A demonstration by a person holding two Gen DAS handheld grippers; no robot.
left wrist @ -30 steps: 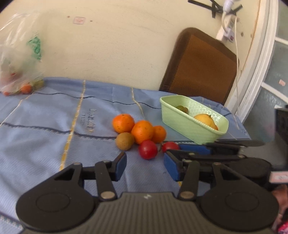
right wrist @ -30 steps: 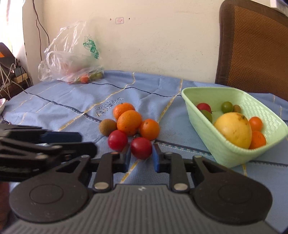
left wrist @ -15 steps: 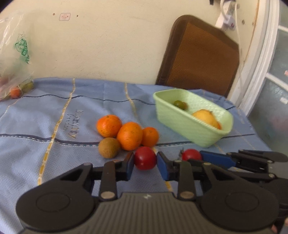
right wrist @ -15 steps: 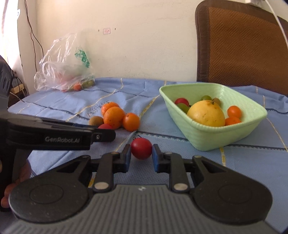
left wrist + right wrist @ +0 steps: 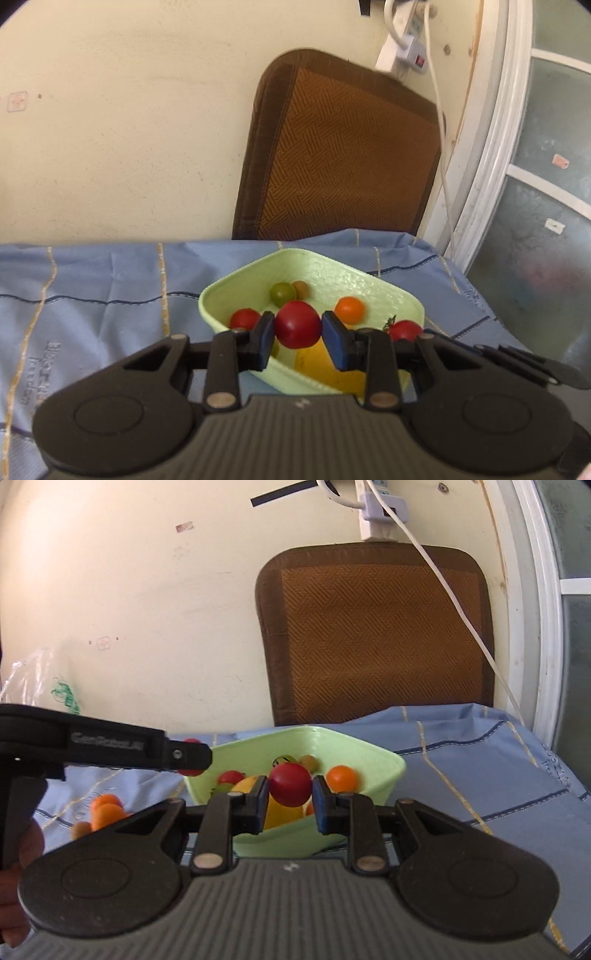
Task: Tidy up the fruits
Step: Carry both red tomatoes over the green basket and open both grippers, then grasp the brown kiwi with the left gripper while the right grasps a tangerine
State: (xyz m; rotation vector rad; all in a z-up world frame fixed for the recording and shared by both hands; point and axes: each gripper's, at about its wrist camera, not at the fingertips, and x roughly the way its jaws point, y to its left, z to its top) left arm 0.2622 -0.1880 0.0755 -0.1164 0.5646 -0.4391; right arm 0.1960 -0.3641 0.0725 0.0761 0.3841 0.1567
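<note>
My left gripper (image 5: 297, 332) is shut on a red tomato (image 5: 297, 324) and holds it above the near edge of the light green basket (image 5: 391, 284). My right gripper (image 5: 289, 796) is shut on another red tomato (image 5: 290, 784), held over the same basket (image 5: 373, 764). That tomato also shows in the left wrist view (image 5: 404, 329), to the right. The basket holds a yellow fruit (image 5: 246, 786), a small orange (image 5: 349, 309), a red tomato (image 5: 244, 318) and green fruits (image 5: 282, 292). The left gripper's arm (image 5: 110, 744) crosses the right wrist view.
Several oranges (image 5: 107, 810) and a brown kiwi (image 5: 80, 829) lie on the blue cloth (image 5: 92, 295) left of the basket. A brown chair back (image 5: 340, 147) stands behind the table. A plastic bag (image 5: 40, 679) sits far left. A window frame (image 5: 491, 147) is at the right.
Both grippers have lifted their tomatoes off the cloth and carried them up and right, over the green basket. The fruit pile is now left behind.
</note>
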